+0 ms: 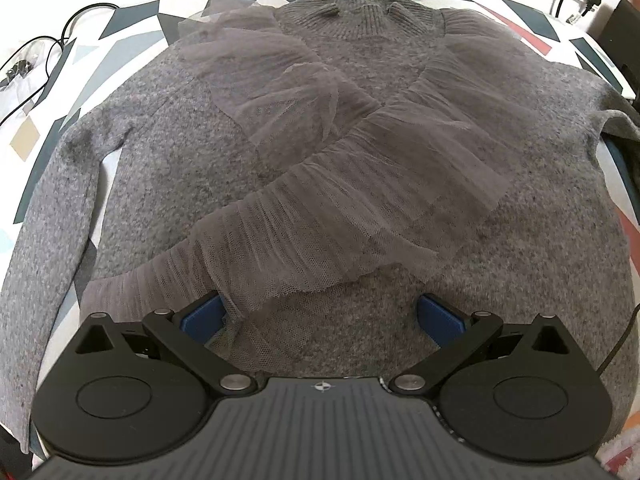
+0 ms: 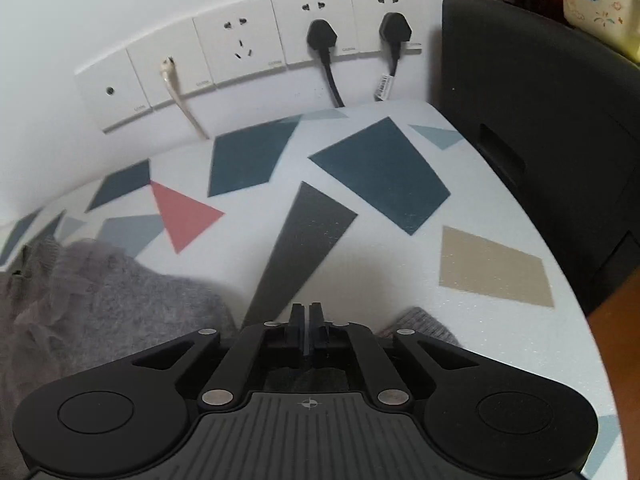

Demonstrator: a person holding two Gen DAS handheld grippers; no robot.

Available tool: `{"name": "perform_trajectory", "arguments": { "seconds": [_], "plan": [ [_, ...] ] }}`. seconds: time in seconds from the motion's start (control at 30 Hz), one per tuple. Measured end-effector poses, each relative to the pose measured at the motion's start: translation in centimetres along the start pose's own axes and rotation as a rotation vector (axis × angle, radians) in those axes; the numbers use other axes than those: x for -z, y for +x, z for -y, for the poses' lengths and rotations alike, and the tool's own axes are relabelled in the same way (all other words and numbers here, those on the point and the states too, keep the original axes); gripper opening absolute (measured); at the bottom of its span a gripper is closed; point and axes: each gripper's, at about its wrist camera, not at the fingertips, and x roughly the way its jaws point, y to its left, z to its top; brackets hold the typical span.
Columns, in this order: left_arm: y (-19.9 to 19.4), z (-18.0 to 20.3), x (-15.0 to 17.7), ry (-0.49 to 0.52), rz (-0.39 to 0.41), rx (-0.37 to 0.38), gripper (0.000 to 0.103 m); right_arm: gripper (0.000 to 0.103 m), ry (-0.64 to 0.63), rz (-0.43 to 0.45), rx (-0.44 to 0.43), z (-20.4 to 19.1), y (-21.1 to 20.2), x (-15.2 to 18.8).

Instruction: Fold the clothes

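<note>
The table [image 1: 132, 20], under a patterned cloth of blue, red and tan shapes, is carrying a grey sweater [image 1: 500, 260] that is lying flat with its collar [image 1: 356, 16] pointing away toward the wall and its hem coming toward the left tongs [image 1: 320, 316]. The sweater's long axis is running straight ahead of those tongs, with one sleeve [image 1: 52, 216] trailing down the left side and a sheer pleated ruffle [image 1: 320, 208] crossing the chest on a diagonal. The left tongs are hanging released, jaws wide, right over the lower body of the sweater, so they look the nearer pair for a hem-to-collar fold. The right tongs [image 2: 307, 330] are sitting clenched with no cloth visible between the tips, over the sweater's right edge, facing the sockets [image 2: 248, 44]; a knit cuff [image 2: 424, 326] is peeking out just beside them, and the sweater body [image 2: 100, 300] is lying to their left.
</note>
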Motion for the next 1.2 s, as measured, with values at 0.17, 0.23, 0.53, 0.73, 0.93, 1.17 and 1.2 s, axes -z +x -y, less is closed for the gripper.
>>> {"name": "perform_trajectory", "arguments": {
  "seconds": [0.17,0.23,0.53,0.73,0.93,1.17,1.2],
  "plan": [
    [-0.1,0.1,-0.4,0.024,-0.015,-0.002,0.103,0.028,-0.033,0.055,-0.140,-3.4,-0.8,-1.8],
    [-0.6,0.1,-0.3,0.043,-0.007,-0.016,0.103,0.038,-0.058,0.057,-0.203,-5.2,-0.7,-2.4],
    [-5.7,-6.2,-0.2,-0.125,0.193,0.068,0.103,0.074,-0.248,-0.023,-0.305,-15.8,0.2,1.1],
    [-3.4,-14.3,-3.1,-0.340,0.231,0.045,0.102,0.086,-0.270,-0.088,-0.272,-22.8,0.0,3.7],
    [-0.8,-17.1,-3.6,-0.339,0.214,0.107,0.103,0.086,-0.326,-0.005,-0.174,-27.8,1.2,2.5],
    [-0.1,-17.7,-2.4,-0.240,0.189,0.138,0.103,0.086,-0.428,-0.035,-0.108,-34.2,7.5,1.6],
    [-0.3,-17.9,-2.3,-0.238,0.190,0.151,0.103,0.086,-0.442,-0.039,-0.099,-35.1,8.4,1.4]
  ]
}}
